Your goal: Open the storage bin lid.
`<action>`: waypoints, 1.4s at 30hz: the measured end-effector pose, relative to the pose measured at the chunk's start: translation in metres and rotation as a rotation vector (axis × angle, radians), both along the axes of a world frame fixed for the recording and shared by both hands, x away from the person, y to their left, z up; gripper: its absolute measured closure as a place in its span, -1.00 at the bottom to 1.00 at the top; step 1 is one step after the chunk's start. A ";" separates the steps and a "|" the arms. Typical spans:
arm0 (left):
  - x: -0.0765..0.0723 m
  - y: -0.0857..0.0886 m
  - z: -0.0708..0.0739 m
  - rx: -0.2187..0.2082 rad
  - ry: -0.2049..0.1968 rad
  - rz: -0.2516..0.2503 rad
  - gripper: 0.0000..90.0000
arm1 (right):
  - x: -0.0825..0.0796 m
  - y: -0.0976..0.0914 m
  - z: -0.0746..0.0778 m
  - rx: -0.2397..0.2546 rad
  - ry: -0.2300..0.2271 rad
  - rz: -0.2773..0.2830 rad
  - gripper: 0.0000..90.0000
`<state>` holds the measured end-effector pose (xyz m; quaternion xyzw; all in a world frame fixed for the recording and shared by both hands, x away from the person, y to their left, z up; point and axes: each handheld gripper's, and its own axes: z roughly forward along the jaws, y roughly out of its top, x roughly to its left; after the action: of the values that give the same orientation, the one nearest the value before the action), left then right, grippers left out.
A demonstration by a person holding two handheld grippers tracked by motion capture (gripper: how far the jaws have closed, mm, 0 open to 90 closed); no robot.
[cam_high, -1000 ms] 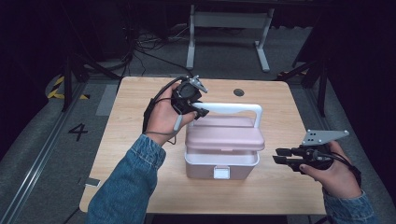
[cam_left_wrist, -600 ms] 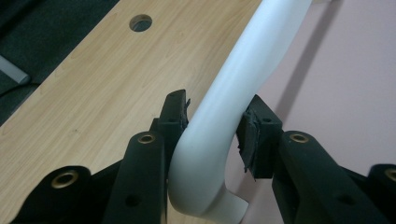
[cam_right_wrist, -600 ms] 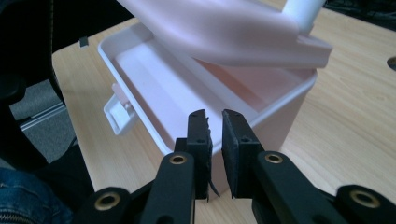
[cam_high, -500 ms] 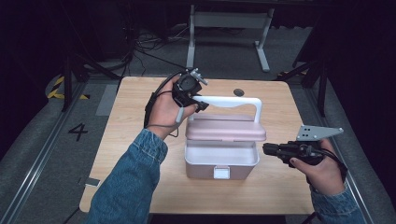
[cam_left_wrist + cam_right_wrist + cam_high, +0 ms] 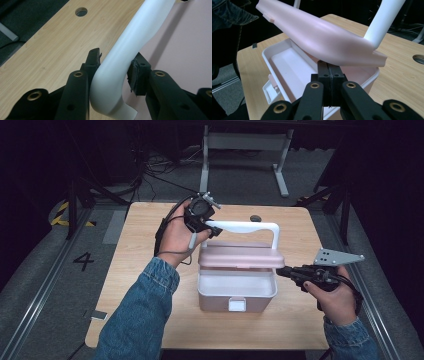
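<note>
I have the left gripper (image 5: 212,226) clamped on the white handle (image 5: 247,225) of the pink lid (image 5: 240,256), at the bend where the bar turns down at its left end. In the left gripper view both pads (image 5: 136,73) press the handle's sides. The lid is raised at the front, hinged at the back, above the white box (image 5: 237,292).

The step looks like opening the storage box. To do it well I'd swing the handle up and back along the hinge arc, not pull straight up, or the whole box may lift or slide. The grip sits off-centre at the bend, so the lid could twist; keep the wrist turning with the lid.

My right gripper (image 5: 328,72) has its jaws pressed together with nothing between them. It points at the box's right end, tips under the lid's edge and just at the box rim; contact I can't tell. It could steady the box there.

The box sits mid-table (image 5: 145,220), towards the near edge: white tub, interior looks empty as far as shown, small front latch (image 5: 237,305) hanging open. The lid is smooth matte pink and rigid.
</note>
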<state>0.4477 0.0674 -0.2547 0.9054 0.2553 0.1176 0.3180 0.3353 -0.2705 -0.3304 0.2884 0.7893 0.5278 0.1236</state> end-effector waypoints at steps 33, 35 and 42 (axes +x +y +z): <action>-0.059 0.071 0.002 -0.068 -0.061 0.062 -0.08 | 0.003 0.002 0.007 0.046 -0.019 -0.032 1.00; -0.064 0.072 -0.002 -0.071 -0.076 0.038 -0.11 | 0.003 0.004 0.008 0.047 -0.022 -0.035 1.00; -0.071 0.070 -0.016 -0.042 -0.066 0.009 -0.04 | 0.004 0.005 0.010 0.056 -0.019 -0.046 1.00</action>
<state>0.3763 0.1371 -0.2712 0.8931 0.2510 0.1434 0.3448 0.3390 -0.2657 -0.3205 0.3049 0.7661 0.5494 0.1349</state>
